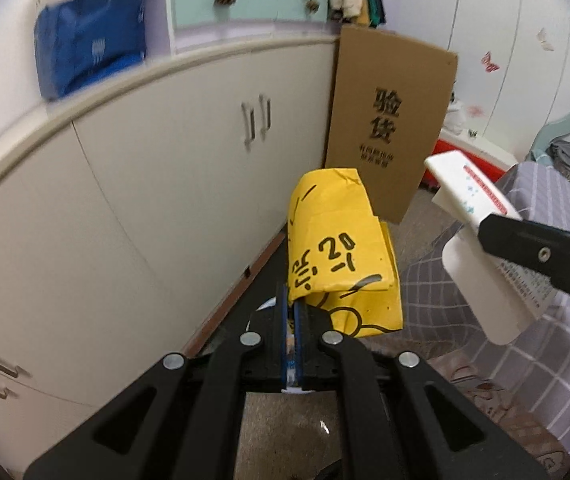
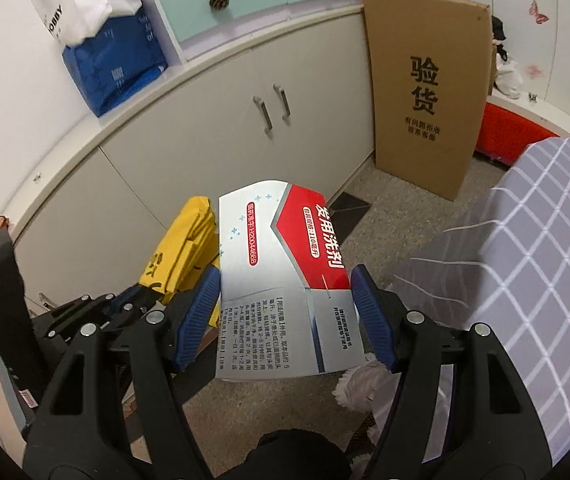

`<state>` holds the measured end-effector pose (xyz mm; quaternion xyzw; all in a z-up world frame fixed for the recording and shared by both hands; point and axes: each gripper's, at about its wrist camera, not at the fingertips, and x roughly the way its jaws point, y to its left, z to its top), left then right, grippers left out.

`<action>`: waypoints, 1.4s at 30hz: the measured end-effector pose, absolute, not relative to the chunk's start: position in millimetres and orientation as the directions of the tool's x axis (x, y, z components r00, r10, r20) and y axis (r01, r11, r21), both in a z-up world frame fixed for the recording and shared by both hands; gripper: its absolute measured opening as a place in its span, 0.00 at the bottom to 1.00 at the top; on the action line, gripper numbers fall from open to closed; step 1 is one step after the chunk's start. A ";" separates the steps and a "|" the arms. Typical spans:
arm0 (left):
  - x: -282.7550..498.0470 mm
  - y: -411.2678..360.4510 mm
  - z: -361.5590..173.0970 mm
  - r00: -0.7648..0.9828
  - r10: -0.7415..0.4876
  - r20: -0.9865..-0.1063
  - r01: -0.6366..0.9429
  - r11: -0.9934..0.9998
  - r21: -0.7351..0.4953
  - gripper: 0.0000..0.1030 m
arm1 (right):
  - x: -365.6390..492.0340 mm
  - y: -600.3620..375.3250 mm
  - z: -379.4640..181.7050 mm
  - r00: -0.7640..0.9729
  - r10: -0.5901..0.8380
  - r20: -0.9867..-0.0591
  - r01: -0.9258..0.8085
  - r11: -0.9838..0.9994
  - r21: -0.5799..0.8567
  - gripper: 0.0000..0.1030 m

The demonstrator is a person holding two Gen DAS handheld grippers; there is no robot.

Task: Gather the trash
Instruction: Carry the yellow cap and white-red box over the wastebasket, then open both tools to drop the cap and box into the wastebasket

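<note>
Our left gripper points steeply downward, its blue pads pressed almost together on the edge of a yellow folded bag that sticks out ahead of the tips. Our right gripper tilts down at much the same angle, jaws set wide — each blue pad flat against one side of a white and red carton clamped between them. In the right wrist view, our left gripper sits just left of the right one, slightly ahead.
</note>
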<state>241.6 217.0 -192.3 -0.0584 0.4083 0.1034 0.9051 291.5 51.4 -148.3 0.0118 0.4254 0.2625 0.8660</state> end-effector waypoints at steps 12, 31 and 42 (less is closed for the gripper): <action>297.9 228.3 -228.4 0.574 0.091 -0.814 -0.235 0.970 -0.057 0.03 | 323.2 59.5 -175.6 0.545 0.407 -0.733 -0.383 0.899 0.215 0.64; 304.2 246.3 -238.4 0.539 0.102 -0.836 -0.313 0.946 -0.087 0.74 | 327.6 63.4 -186.0 0.538 0.392 -0.746 -0.369 0.905 0.209 0.65; 292.5 253.0 -231.9 0.551 0.114 -0.827 -0.333 0.938 -0.093 0.74 | 326.3 73.1 -188.6 0.530 0.390 -0.753 -0.374 0.905 0.205 0.65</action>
